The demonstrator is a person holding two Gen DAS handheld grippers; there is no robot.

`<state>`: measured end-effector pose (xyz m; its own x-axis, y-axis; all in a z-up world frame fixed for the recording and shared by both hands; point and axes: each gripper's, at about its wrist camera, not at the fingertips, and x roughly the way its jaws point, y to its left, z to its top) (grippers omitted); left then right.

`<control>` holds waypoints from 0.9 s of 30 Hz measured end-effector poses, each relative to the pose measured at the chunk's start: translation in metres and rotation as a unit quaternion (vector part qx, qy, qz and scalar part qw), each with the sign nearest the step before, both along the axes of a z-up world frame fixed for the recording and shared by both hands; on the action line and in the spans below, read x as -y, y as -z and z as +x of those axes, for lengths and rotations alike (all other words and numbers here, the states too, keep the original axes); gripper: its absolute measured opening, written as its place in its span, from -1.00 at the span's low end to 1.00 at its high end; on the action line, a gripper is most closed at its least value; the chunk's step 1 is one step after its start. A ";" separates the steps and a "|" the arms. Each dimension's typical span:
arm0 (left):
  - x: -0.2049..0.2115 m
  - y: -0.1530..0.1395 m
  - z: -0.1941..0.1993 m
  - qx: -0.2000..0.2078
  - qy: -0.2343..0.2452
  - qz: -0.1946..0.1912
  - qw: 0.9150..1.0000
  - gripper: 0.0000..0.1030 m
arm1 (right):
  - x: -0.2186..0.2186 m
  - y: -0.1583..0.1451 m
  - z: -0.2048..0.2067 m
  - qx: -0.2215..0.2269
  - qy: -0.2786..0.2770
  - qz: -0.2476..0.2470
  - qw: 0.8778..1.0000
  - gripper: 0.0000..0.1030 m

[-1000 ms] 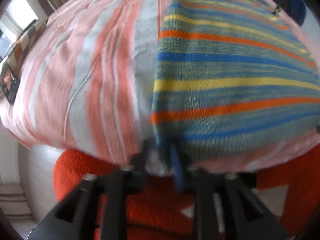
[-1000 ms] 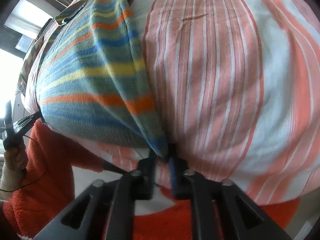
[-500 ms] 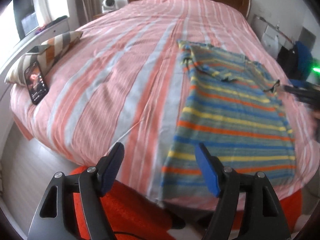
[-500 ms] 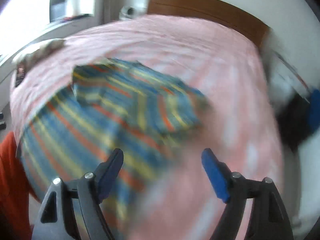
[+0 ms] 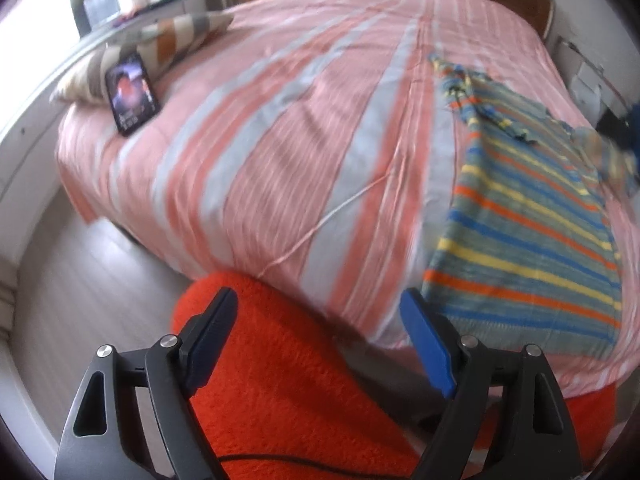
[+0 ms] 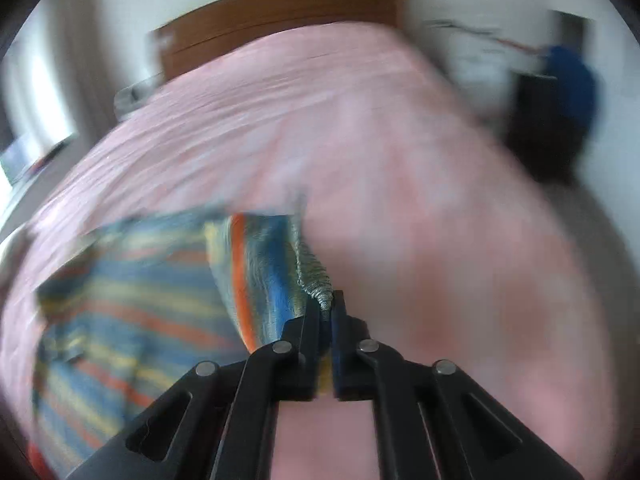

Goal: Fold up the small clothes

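A small knitted sweater [image 5: 532, 236] with blue, yellow, orange and grey stripes lies flat on the right side of the pink striped bed [image 5: 304, 128]. My left gripper [image 5: 320, 332] is open and empty, held off the near bed edge, left of the sweater's hem. My right gripper [image 6: 328, 308] is shut on a ribbed edge of the sweater [image 6: 264, 280], lifting a fold of it above the rest of the garment. The right wrist view is blurred by motion.
A phone [image 5: 130, 94] leans on a striped pillow [image 5: 160, 44] at the bed's left corner. Orange fleece [image 5: 288, 380] of the person sits below the left gripper. A wooden headboard [image 6: 280, 12] stands at the far end; dark and blue items [image 6: 560, 104] stand right of the bed.
Both grippers let go of the hem and pulled back from the bed edge. The left one stayed open. The right one moved onto the sweater and shut on its ribbed edge.
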<state>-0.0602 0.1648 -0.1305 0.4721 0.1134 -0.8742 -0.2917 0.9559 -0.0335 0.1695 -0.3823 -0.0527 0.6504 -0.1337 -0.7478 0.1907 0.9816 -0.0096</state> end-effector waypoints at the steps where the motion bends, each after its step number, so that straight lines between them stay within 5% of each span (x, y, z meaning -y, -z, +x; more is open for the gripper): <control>1: 0.004 0.000 0.007 0.000 0.003 -0.009 1.000 0.59 | 0.019 -0.002 -0.005 -0.006 0.020 -0.007 1.000 -0.92; 5: 0.039 -0.008 0.026 0.019 0.044 -0.008 0.999 0.58 | 0.081 0.009 -0.034 -0.031 0.080 0.007 0.996 -0.93; 9: 0.073 -0.015 0.031 0.026 0.090 0.012 0.996 0.58 | 0.080 0.031 -0.044 -0.052 0.082 -0.009 0.995 -0.95; 14: 0.082 -0.007 0.024 0.010 0.105 0.041 0.994 0.59 | 0.103 0.067 -0.051 -0.067 0.114 0.043 0.990 -0.96; 22: 0.062 0.003 0.017 -0.009 0.078 0.045 0.996 0.59 | 0.123 0.062 -0.060 -0.067 0.114 0.104 0.986 -0.95; 27: 0.064 0.004 0.020 -0.006 0.078 0.043 0.996 0.65 | 0.144 0.045 -0.079 -0.029 0.147 0.155 0.976 -0.92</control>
